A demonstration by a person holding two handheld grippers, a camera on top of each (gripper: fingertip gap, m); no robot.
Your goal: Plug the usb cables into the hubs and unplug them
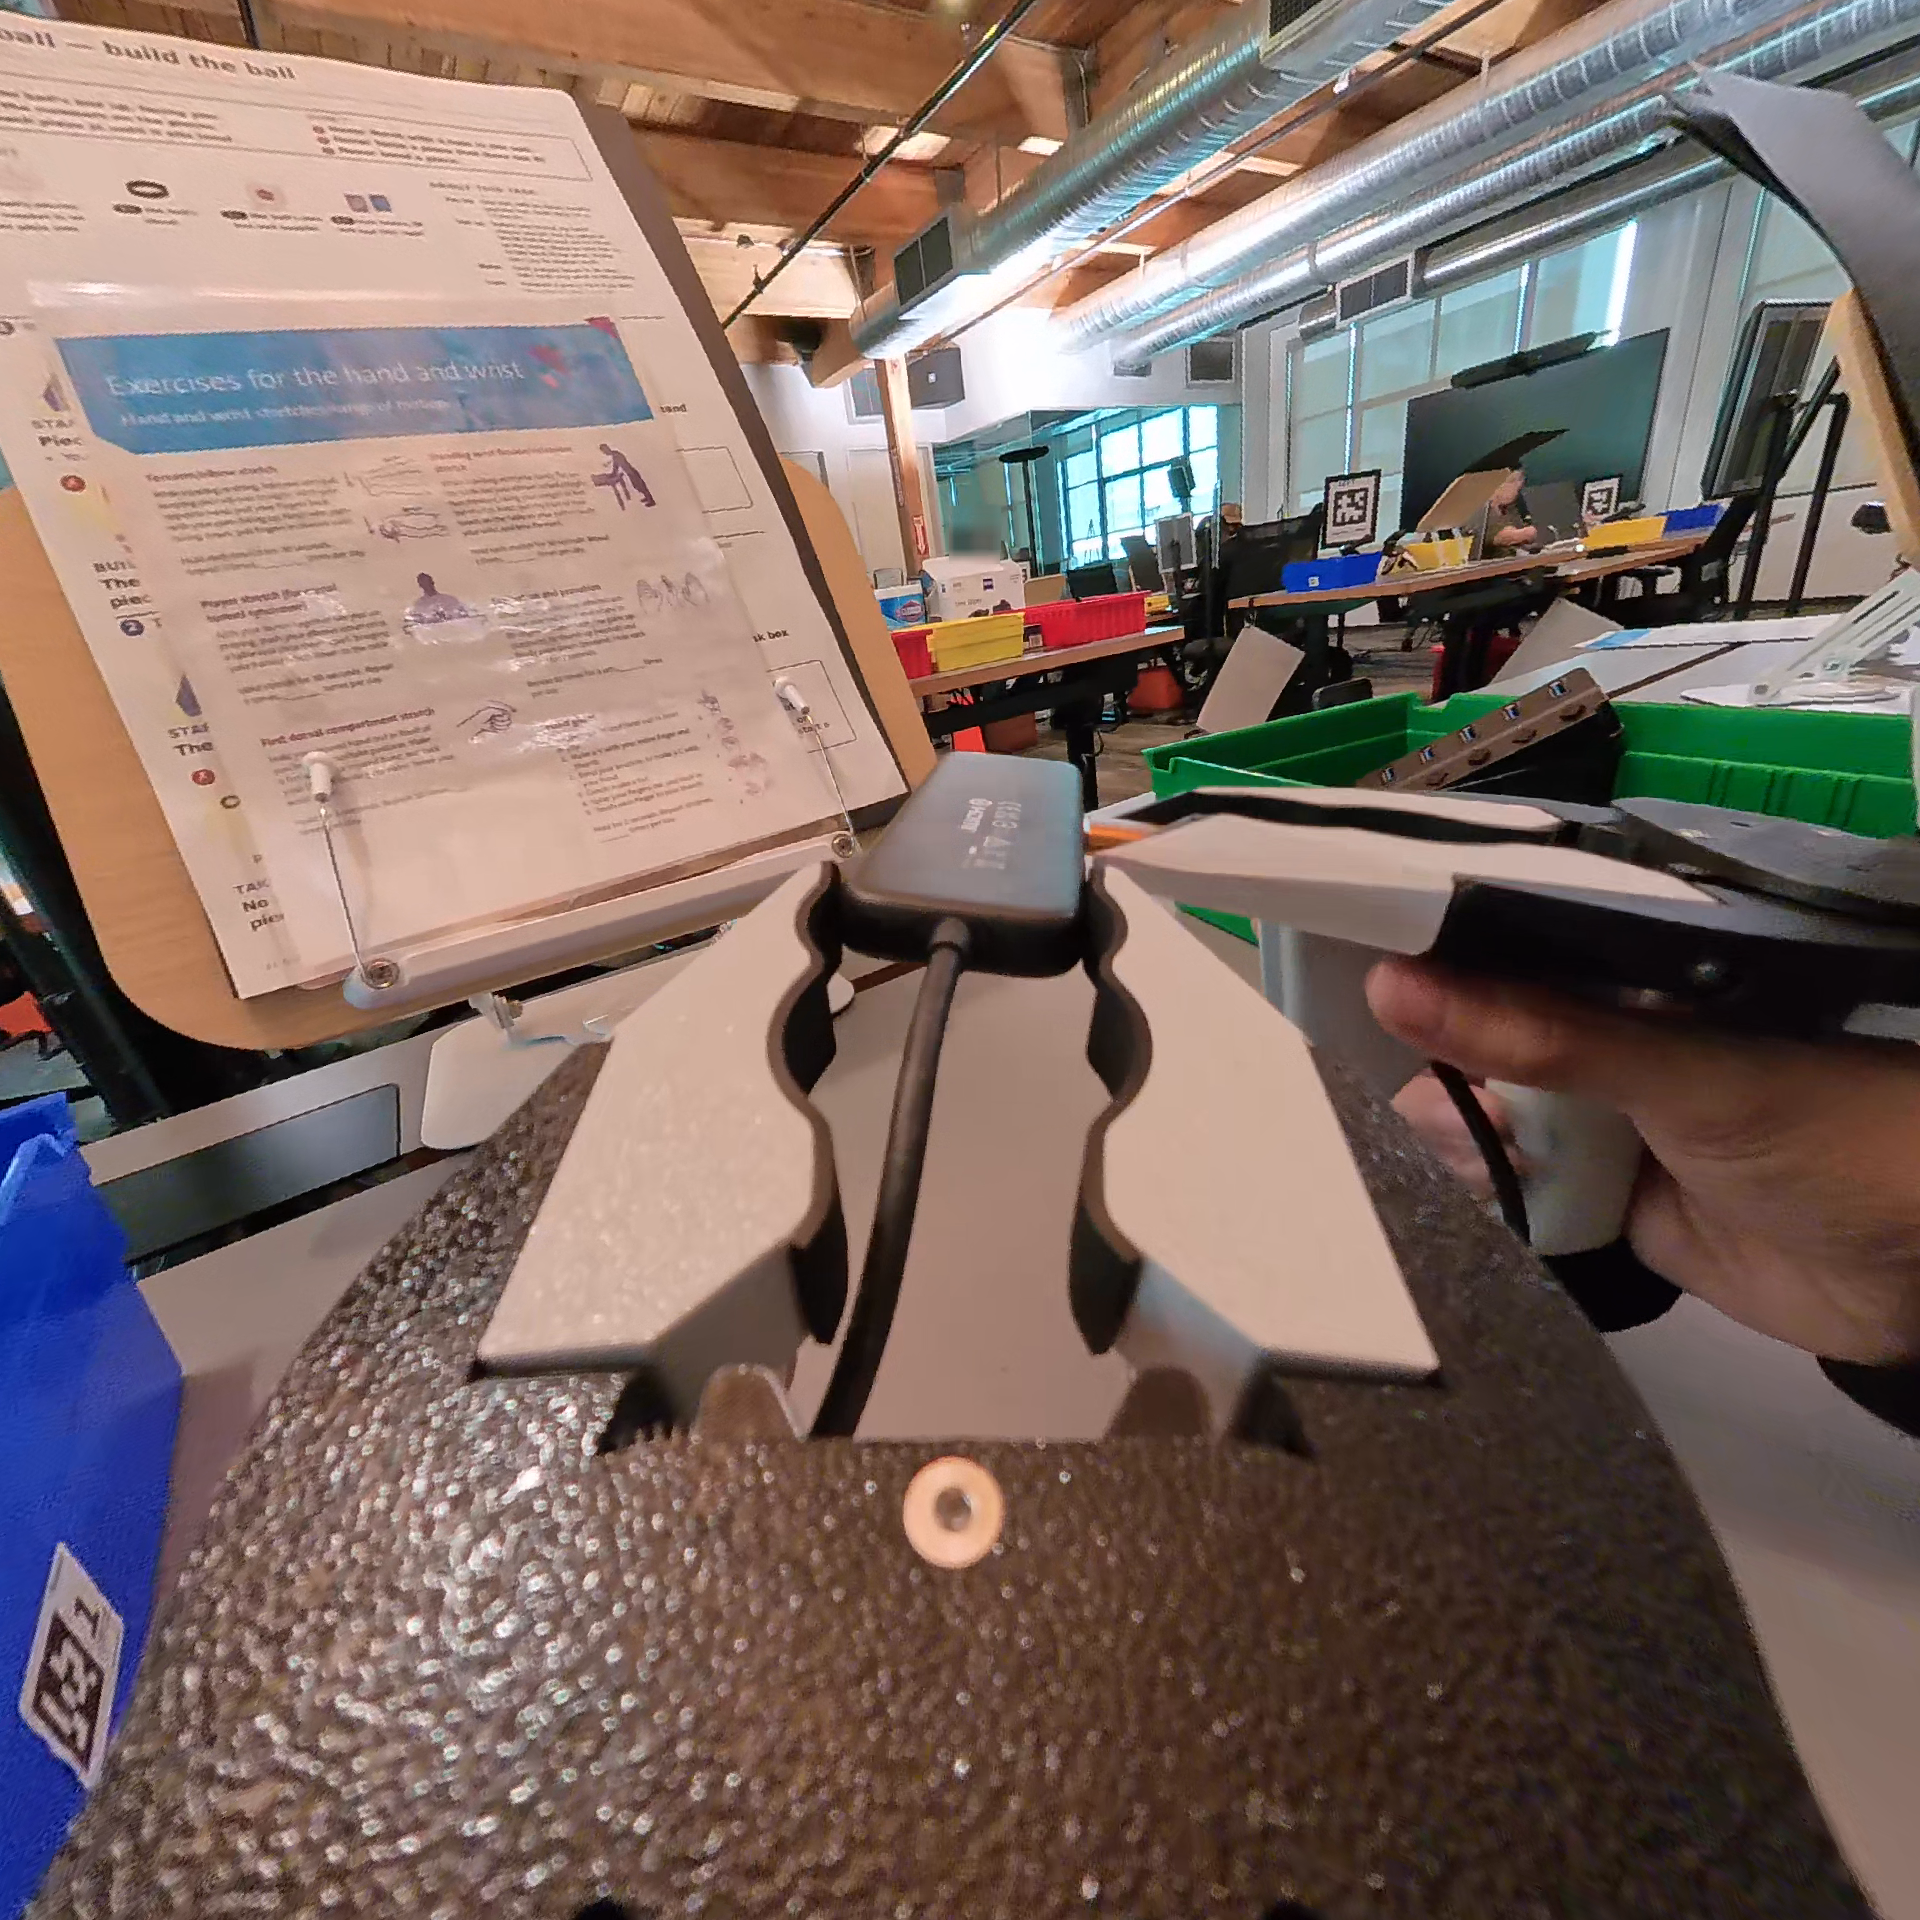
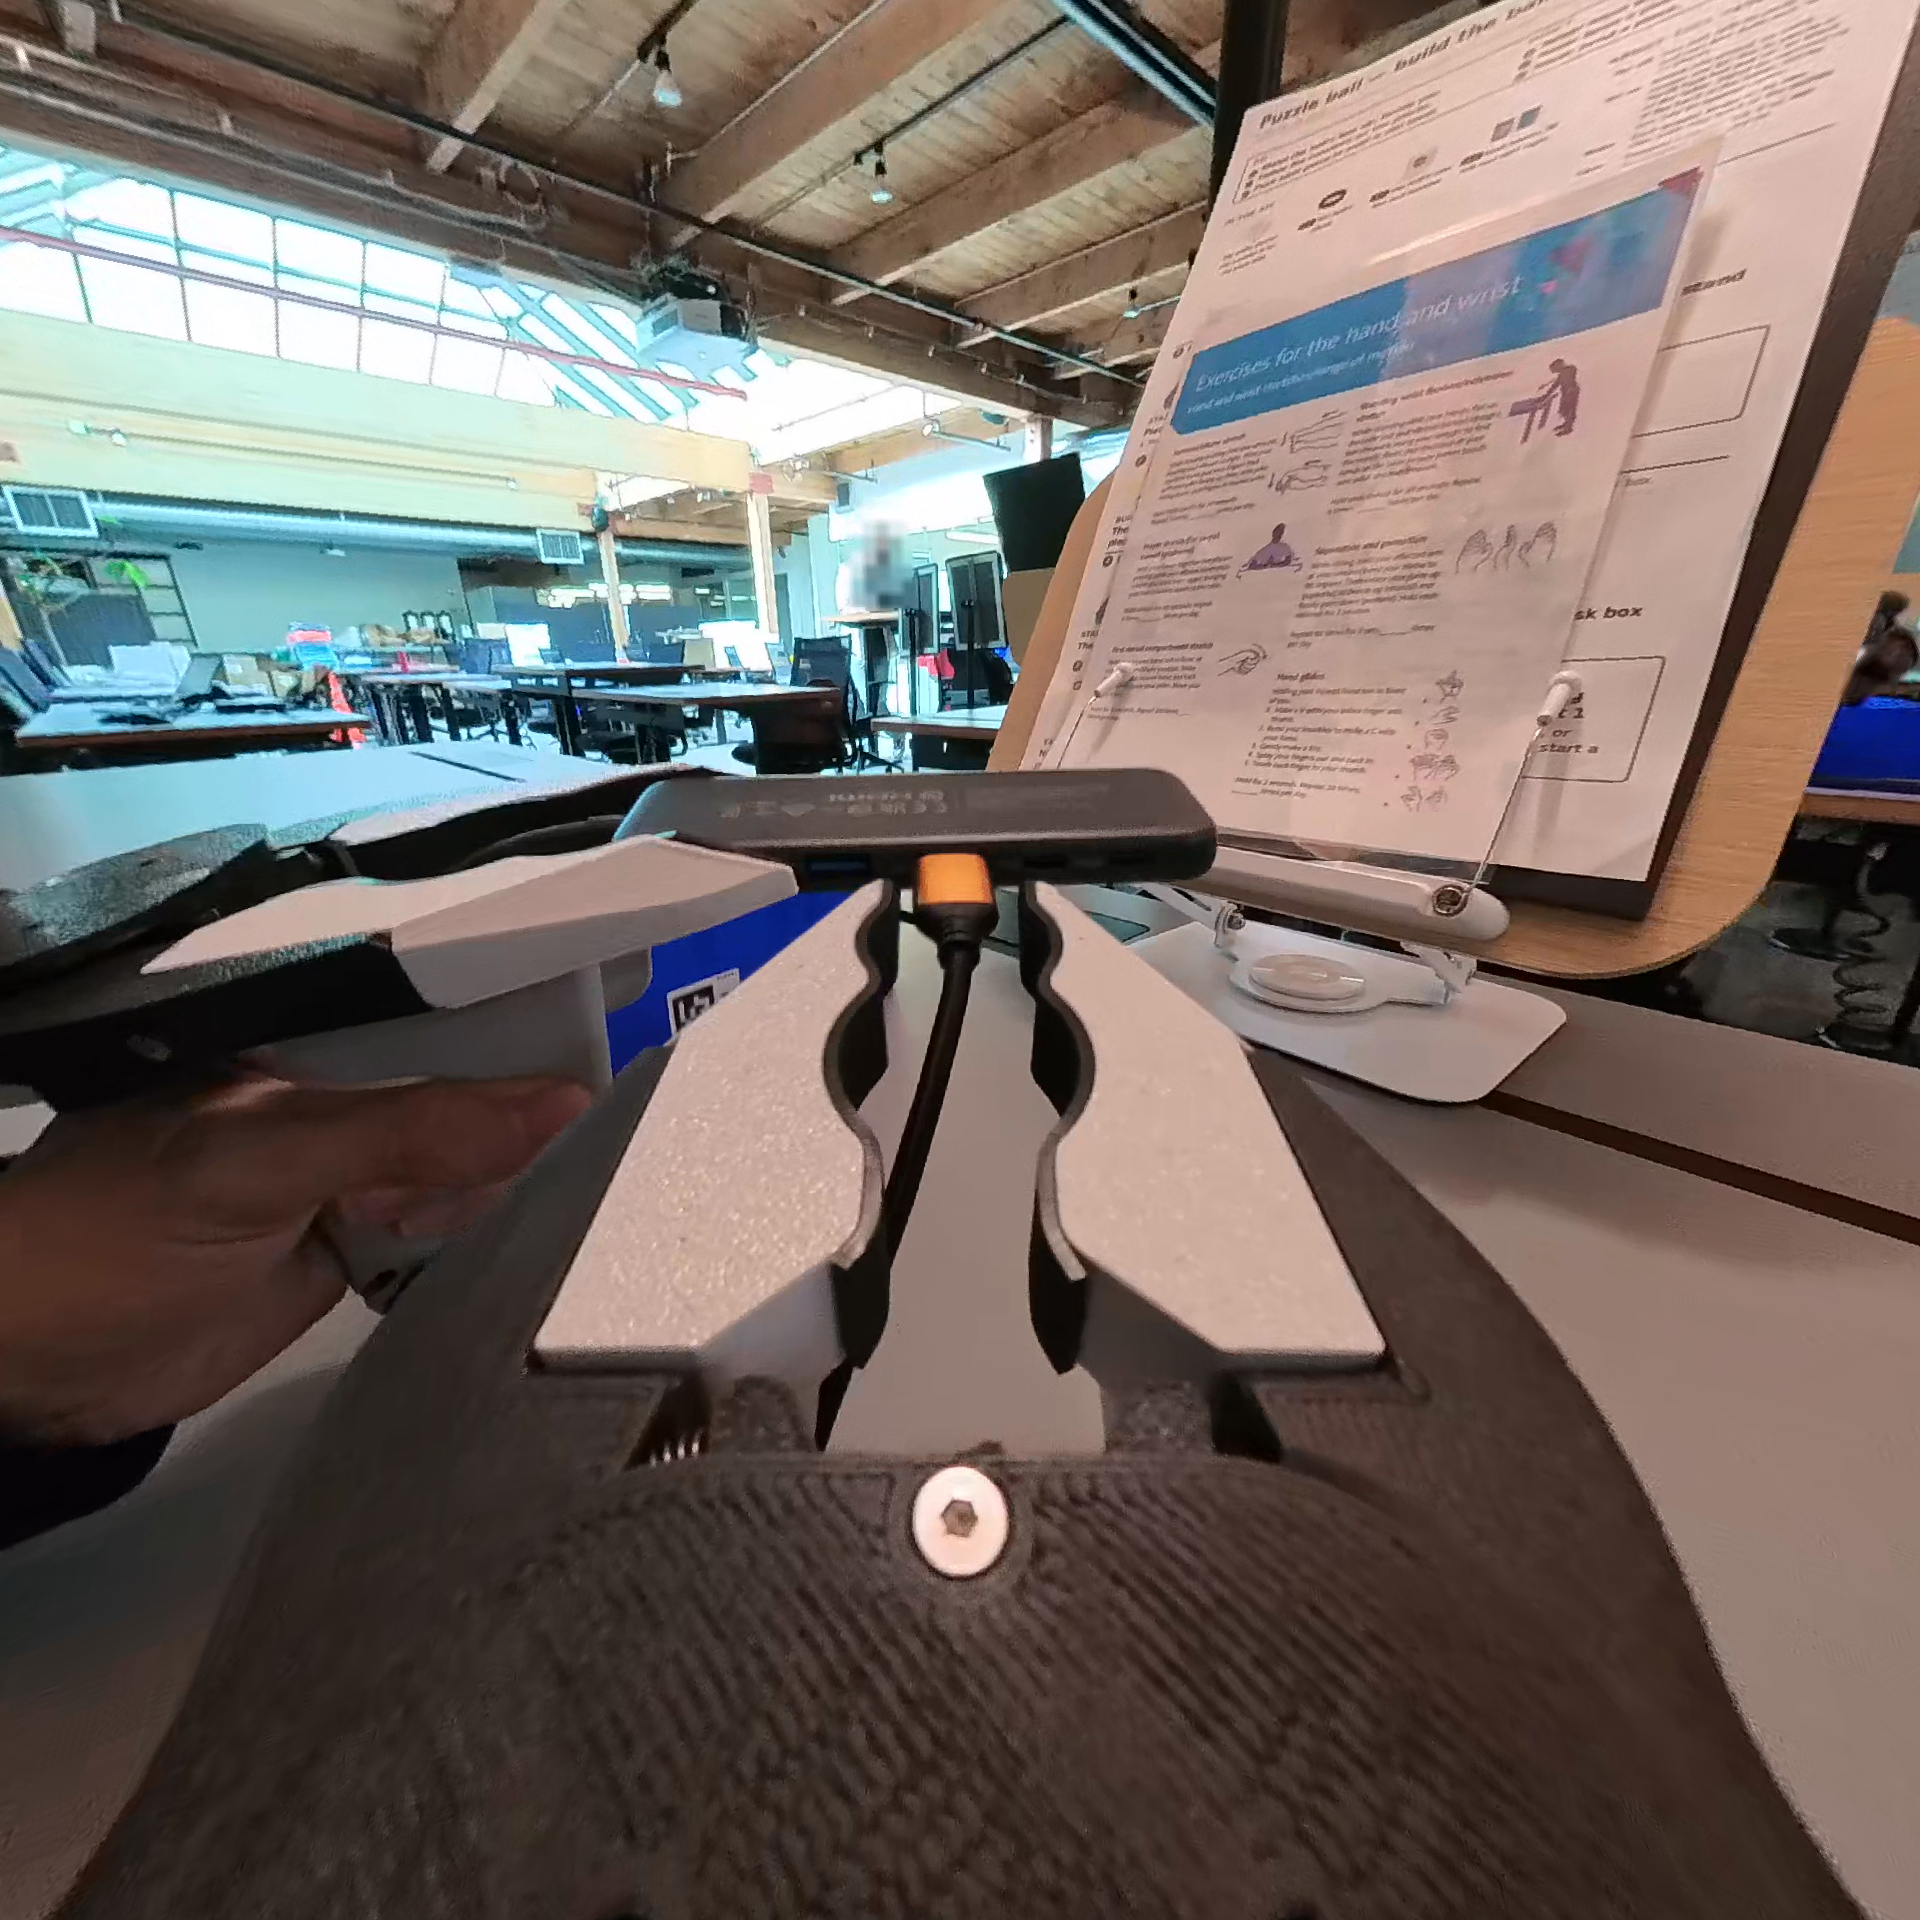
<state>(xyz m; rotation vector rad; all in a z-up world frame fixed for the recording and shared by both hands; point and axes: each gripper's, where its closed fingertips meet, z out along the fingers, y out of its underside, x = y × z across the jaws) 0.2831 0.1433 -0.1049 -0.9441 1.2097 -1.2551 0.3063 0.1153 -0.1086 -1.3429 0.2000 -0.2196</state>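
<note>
Hub (image 1: 971, 847), light and stiff, sits clamped endwise in your left gripper (image 1: 961, 920); your right gripper (image 2: 956, 899) pinches its orange plug (image 2: 954, 881), so pull straight.

A tilted document stand (image 1: 582, 940) on a white base (image 2: 1434, 1049) rests on the pale grey surface (image 2: 1662, 1299), carrying printed sheets (image 1: 416, 582) held by two wire clips. A blue bin (image 1: 73, 1455) with a black-and-white marker tag sits at the left edge of the left wrist view; a green bin (image 1: 1766, 758) lies to the right. Beyond are long worktables with red, yellow and blue bins (image 1: 997, 634), silver ceiling ducts (image 1: 1299, 208) and wooden beams (image 2: 935, 156).
</note>
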